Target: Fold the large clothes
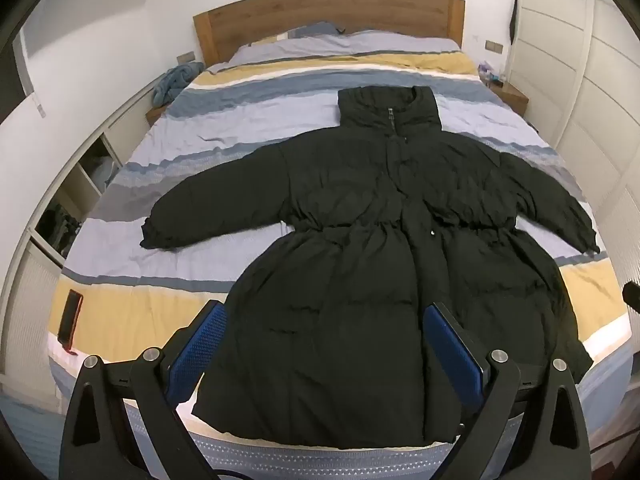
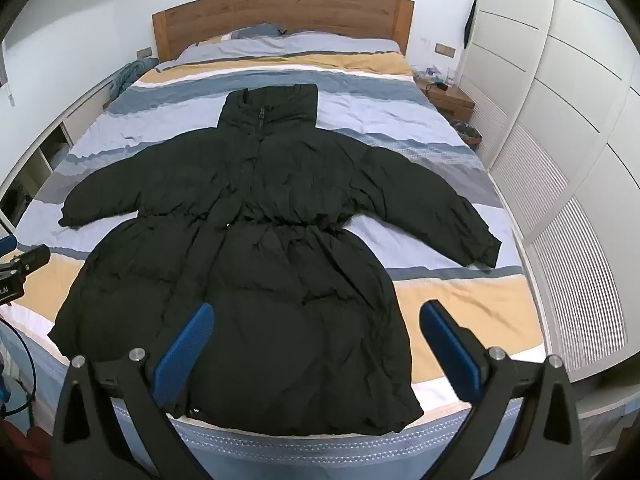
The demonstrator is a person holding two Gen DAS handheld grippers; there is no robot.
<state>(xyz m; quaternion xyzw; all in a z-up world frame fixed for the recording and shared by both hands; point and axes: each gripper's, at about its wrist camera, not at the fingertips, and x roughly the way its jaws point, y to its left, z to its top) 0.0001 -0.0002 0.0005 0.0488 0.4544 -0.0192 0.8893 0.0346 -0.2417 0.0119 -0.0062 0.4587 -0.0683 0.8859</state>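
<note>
Black and padded, one long coat (image 1: 360,240) is laid front-up and zipped on the striped bed (image 1: 208,148), hem at the near edge, collar toward the headboard (image 1: 328,12), and its two sleeves spread outward, presumably so that each can be folded inward first; nothing has yet been folded. Two tongs are counted, the left tongs (image 1: 324,344) and the right tongs (image 2: 316,344), both held released and empty above the hem; one phone (image 1: 70,318) is seen on the bed's left.

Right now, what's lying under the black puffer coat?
The black puffer coat lies spread flat, front up, on the striped blue, lilac and yellow duvet. Only that bedding shows around its edges; whatever sits beneath the coat's body and sleeves is covered.
</note>
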